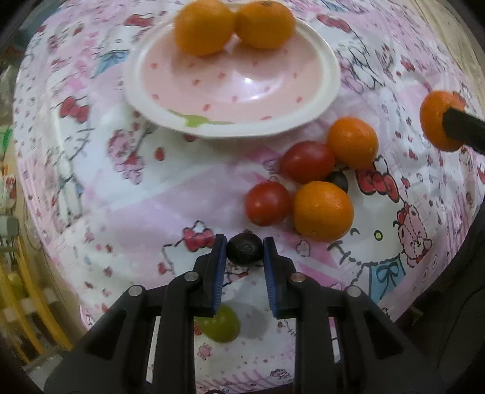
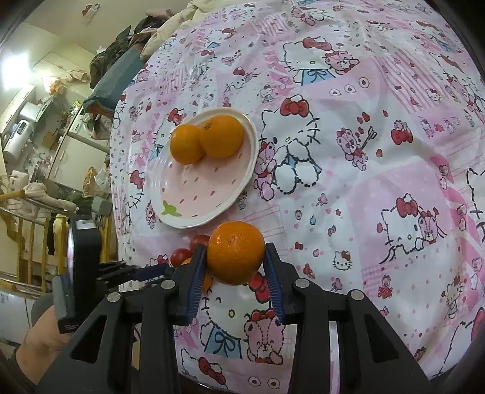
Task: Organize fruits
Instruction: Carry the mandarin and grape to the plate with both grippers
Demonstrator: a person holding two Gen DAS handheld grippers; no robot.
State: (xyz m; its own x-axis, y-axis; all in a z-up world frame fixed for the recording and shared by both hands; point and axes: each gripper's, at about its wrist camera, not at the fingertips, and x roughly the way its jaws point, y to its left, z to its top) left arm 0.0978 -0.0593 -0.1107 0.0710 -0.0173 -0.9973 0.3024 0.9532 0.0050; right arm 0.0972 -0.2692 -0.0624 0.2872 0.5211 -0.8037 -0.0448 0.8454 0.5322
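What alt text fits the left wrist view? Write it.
The left gripper closes on a dark berry over a Hello Kitty cloth. Ahead, a pink plate holds two oranges; to the right lie two tomatoes and two more oranges.

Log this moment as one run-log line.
left gripper: closed on blueberry | right gripper: holding orange | plate: two oranges

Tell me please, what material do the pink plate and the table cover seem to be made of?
The pink plate looks like glazed ceramic, possibly melamine: it is glossy, with a bright highlight and a thick white rim. The table cover looks like thin printed cloth or plastic sheet: it shows soft creases and a faint sheen, so I cannot tell which.
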